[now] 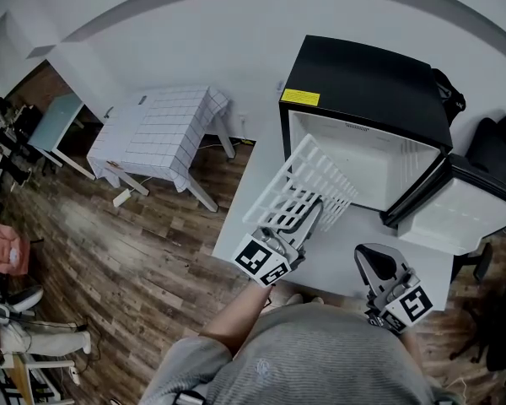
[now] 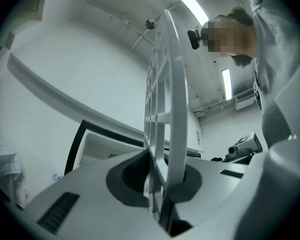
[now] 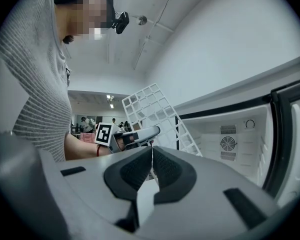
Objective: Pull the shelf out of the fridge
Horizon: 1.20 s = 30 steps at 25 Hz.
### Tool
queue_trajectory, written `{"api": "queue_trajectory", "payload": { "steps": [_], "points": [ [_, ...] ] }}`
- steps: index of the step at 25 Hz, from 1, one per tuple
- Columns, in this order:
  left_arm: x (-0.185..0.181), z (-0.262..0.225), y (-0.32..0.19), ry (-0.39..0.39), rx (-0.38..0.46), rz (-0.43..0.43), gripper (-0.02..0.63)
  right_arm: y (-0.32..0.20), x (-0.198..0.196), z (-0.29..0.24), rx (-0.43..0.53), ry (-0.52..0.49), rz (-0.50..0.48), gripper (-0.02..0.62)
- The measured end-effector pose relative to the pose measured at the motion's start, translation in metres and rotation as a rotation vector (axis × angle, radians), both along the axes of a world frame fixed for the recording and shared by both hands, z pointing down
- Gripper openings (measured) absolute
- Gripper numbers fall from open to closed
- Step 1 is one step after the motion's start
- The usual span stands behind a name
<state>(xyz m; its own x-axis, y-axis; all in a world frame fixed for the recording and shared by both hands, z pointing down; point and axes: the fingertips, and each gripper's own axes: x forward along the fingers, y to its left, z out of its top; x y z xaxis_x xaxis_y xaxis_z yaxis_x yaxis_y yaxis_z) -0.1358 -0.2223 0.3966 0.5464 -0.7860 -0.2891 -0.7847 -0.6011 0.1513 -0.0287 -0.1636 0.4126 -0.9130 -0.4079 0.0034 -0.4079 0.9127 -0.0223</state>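
Centre frame: left gripper (image 1: 312, 213) clamped on rim of white grid shelf (image 1: 316, 174). Shelf sat tilted, just beside mouth of open mini fridge (image 1: 371, 83). Lower right: right gripper (image 1: 369, 258) closed, empty. Judged: pull-out nearly done. Next: carry shelf clear, set down. Only right gripper view showed rear fan (image 3: 228, 144). Only left gripper view showed pads (image 2: 126, 181) pinching rim.

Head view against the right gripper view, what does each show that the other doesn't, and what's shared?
Only the head view: the checked table, the wood floor and the yellow label on top of the fridge. Only the right gripper view: the fan grille and dial on the fridge's back wall. Both: the open fridge and the tilted white shelf clamped in the left tongs.
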Motion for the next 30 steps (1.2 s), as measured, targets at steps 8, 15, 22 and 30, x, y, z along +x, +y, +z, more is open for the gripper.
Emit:
{"api": "queue_trajectory", "payload": {
  "steps": [8, 15, 22, 30],
  "points": [
    [0.011, -0.033, 0.009, -0.141, 0.123, -0.003, 0.035, 0.006, -0.004, -0.012, 0.011, -0.042, -0.019, 0.014],
    [0.022, -0.046, 0.014, -0.217, 0.196, -0.019, 0.035, 0.01, -0.006, -0.014, 0.004, -0.051, -0.041, 0.014],
    [0.021, -0.049, 0.013, -0.231, 0.208, -0.029, 0.035, 0.009, -0.011, -0.017, 0.015, -0.048, -0.044, 0.014],
    [0.019, -0.052, 0.011, -0.225, 0.211, -0.032, 0.035, 0.003, -0.01, -0.023, 0.03, -0.087, -0.032, 0.014]
  ]
}}
